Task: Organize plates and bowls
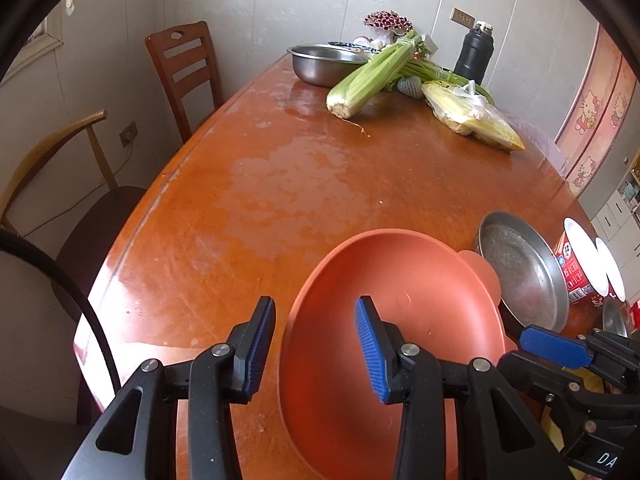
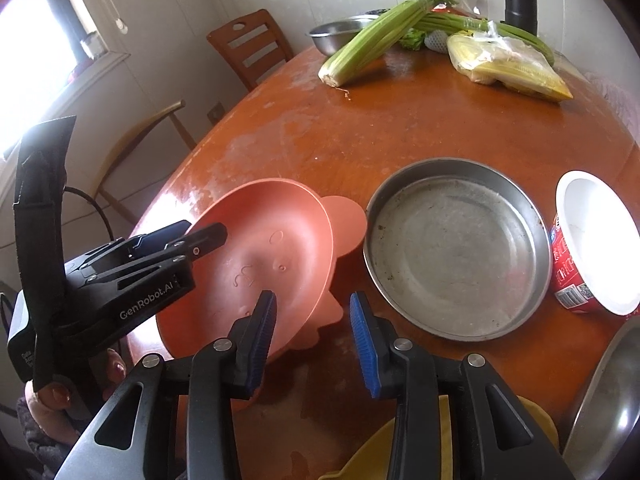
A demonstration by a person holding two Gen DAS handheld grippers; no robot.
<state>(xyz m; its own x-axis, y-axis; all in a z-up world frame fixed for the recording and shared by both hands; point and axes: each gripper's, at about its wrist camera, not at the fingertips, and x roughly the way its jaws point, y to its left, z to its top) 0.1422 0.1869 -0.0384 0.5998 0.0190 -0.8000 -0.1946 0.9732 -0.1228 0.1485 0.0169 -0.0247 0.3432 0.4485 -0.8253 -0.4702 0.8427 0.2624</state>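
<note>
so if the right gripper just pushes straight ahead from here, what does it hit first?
Most likely the orange plate: the right gripper, jaws open, straddles its near right rim, which is tilted up. Just beyond sits the steel pan. Depth is unclear, so it could pass over the rim.

Left tongs (image 1: 316, 344): jaws spread wide, blue pads (image 1: 370, 354) facing each other, nothing clamped between them. Right tongs (image 2: 314, 334): jaws likewise parted, gripping nothing. The two tools sit side by side, both angled forward and downward. Bare fingers (image 2: 114, 372) grip the left tool's handle.
</note>
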